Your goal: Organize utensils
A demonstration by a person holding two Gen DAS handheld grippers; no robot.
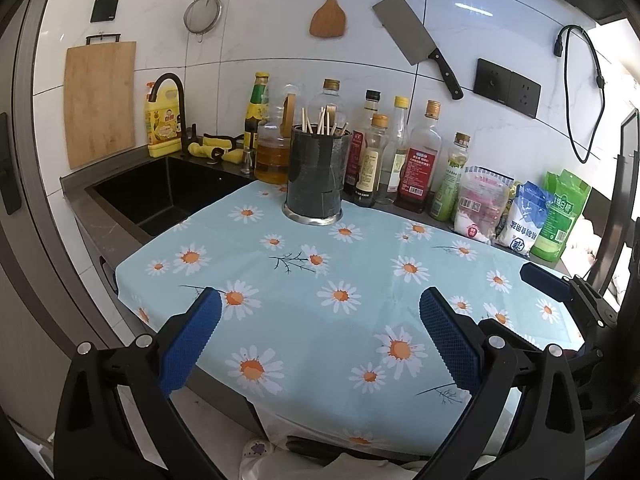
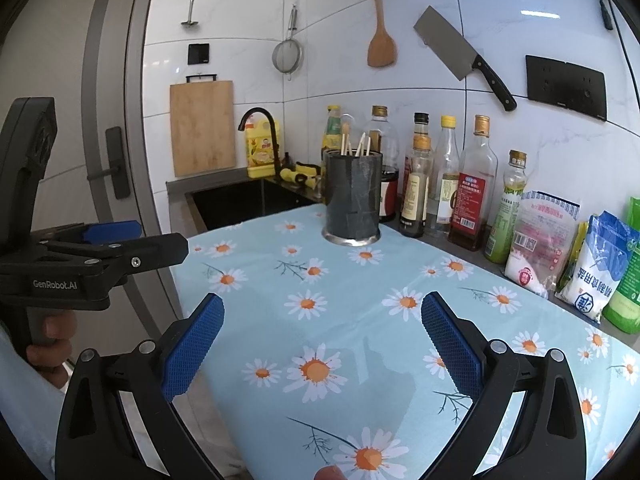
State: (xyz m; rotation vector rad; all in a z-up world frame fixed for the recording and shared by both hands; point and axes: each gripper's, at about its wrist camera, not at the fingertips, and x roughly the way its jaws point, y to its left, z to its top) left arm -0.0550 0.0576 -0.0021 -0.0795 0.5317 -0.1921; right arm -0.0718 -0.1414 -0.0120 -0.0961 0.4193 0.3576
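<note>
Both the left gripper (image 1: 320, 320) and right gripper (image 2: 322, 324) hover with jaws spread, empty. The chopsticks (image 1: 320, 122), perhaps a dozen, stand in the dark holder (image 1: 316, 176) at the table's (image 1: 360, 264) far edge, beside the bottles (image 1: 420, 156).

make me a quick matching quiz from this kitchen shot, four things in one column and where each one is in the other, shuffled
Things:
1. chopsticks
2. cleaver
3. cutting board
4. dark holder

Places:
A. leaning against the wall left of the sink
B. standing on the daisy cloth
C. sticking up out of the holder
D. hanging on the tiled wall, blade up

Pairs: 1-C, 2-D, 3-A, 4-B
</note>
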